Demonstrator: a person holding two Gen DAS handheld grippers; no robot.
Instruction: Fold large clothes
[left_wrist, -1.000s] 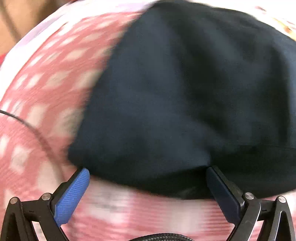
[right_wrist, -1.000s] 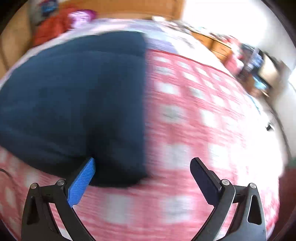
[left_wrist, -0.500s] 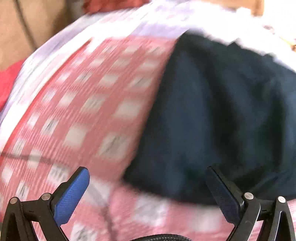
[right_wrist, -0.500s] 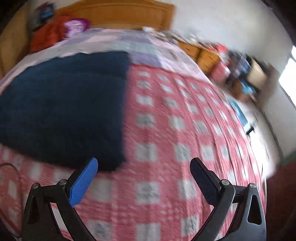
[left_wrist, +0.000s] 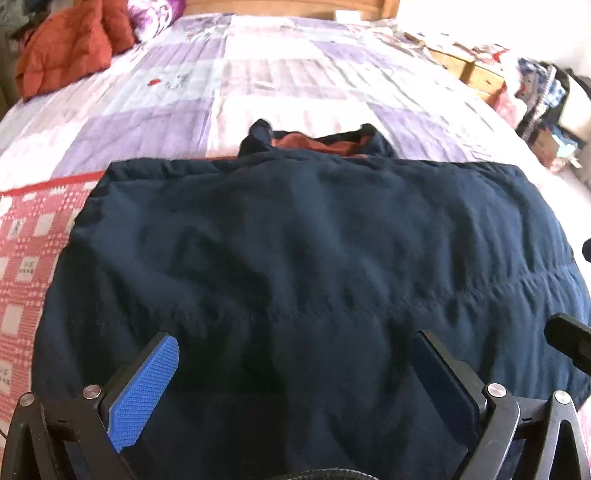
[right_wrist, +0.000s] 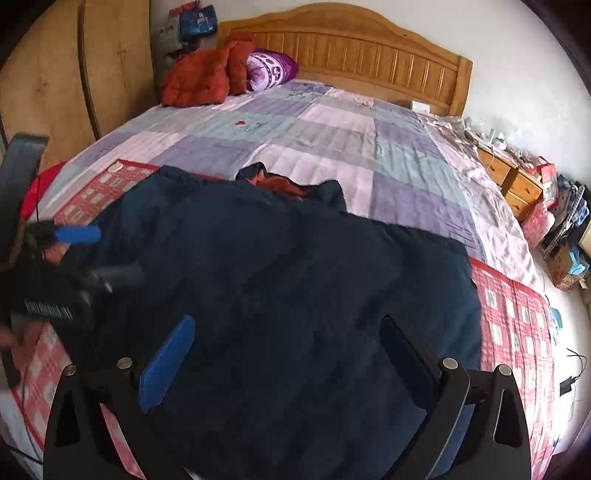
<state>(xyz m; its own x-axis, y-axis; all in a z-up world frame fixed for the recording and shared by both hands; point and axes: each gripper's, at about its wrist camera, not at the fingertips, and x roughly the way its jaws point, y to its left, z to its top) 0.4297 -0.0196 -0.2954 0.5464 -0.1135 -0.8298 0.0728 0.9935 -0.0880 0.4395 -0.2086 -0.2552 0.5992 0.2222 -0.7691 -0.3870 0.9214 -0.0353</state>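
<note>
A large navy padded jacket (left_wrist: 314, 240) lies flat on the bed, its collar with a rust-red lining (left_wrist: 314, 143) at the far end. My left gripper (left_wrist: 295, 354) hovers open over the jacket's near part, nothing between its fingers. In the right wrist view the same jacket (right_wrist: 295, 277) fills the middle, and my right gripper (right_wrist: 288, 350) stands open above it, holding nothing. The left gripper (right_wrist: 99, 254) shows there at the jacket's left edge, blurred. The jacket's near hem is hidden behind the gripper frames.
Under the jacket lies a red-and-white checked blanket (right_wrist: 513, 321) on a purple patchwork bedspread (right_wrist: 314, 129). By the wooden headboard (right_wrist: 351, 48) sit a red padded garment (right_wrist: 199, 77) and a purple pillow (right_wrist: 273, 68). Wooden drawers (right_wrist: 517, 184) and clutter stand right of the bed.
Both grippers have lifted from the jacket's near corners and now point over its middle. The jacket lies as before. Both stay open.
</note>
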